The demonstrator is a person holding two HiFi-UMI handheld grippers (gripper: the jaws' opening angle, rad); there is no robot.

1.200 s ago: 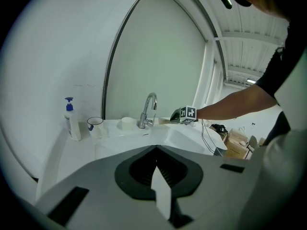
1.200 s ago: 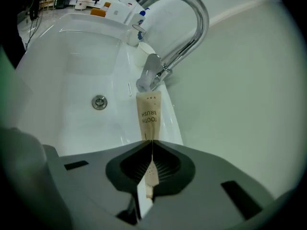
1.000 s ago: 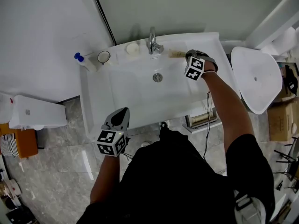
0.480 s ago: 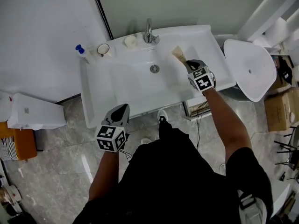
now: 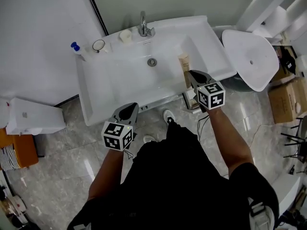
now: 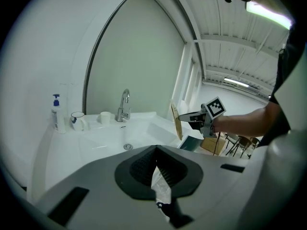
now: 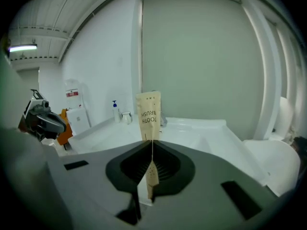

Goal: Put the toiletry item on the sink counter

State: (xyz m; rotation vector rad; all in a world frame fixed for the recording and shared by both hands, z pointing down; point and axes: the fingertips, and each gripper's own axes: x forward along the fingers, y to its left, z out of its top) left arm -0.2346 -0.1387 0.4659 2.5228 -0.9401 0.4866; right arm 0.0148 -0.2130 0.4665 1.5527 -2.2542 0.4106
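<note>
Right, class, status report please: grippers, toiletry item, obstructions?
Right gripper shut on toothbrush packet over sink right side, not yet down. Left gripper shut on white wrapper. Faucet, cup clear.

The tan paper packet (image 7: 148,114) carries the words "TOOTH BRUSH", printed sideways. A red-topped sign (image 7: 72,94) behind is too small to read

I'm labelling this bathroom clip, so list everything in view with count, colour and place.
sink counter: one, white, centre
faucet: one, chrome, back rim
pump bottle: one, blue-topped, back left corner
mug: one, white, beside bottle
cup: one, white, left of faucet
toilet: one, white, right of sink
cardboard box: one, brown, far right
toothbrush packet: one, tan, in right tool
wrapper: one, white, in left tool
left tool: one, grey, shut on wrapper
right tool: one, grey, shut on toothbrush packet
</note>
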